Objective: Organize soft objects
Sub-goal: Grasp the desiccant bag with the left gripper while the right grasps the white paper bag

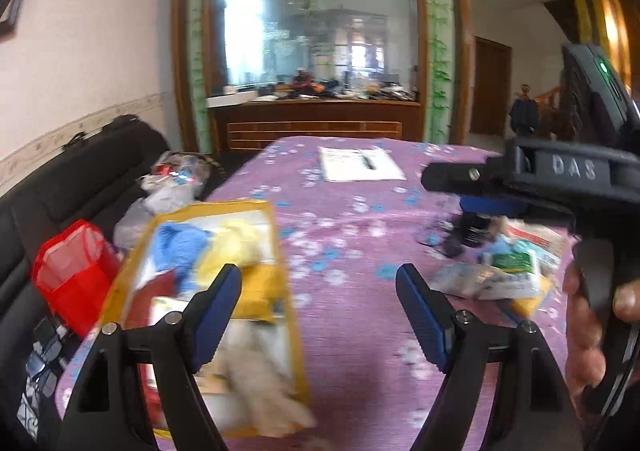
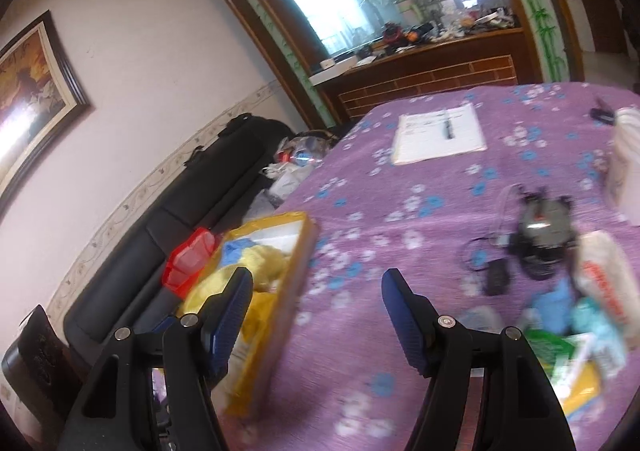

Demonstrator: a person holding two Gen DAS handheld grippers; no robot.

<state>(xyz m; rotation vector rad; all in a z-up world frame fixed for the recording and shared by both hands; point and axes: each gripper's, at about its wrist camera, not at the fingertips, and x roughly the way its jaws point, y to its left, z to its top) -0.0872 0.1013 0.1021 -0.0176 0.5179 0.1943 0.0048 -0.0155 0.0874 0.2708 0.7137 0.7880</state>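
Note:
A yellow box [image 1: 280, 247] stands on the table's left edge and holds soft things: a blue cloth [image 1: 180, 247], a yellow cloth [image 1: 232, 247] and a beige fluffy piece [image 1: 256, 371]. It also shows in the right wrist view [image 2: 296, 267]. A heap of packets and soft items [image 1: 500, 267] lies on the right; it also shows in the right wrist view [image 2: 580, 327]. My left gripper [image 1: 318, 291] is open and empty above the table beside the box. My right gripper [image 2: 316, 291] is open and empty; its body [image 1: 560, 171] is held above the heap.
The table has a purple flowered cloth [image 1: 352, 331]. A white paper with a pen [image 1: 360, 163] lies at the far end. A black gadget with cables [image 2: 536, 243] sits by the heap. A red bag [image 1: 72, 275] and plastic bags [image 1: 168, 183] lie on the black sofa at left.

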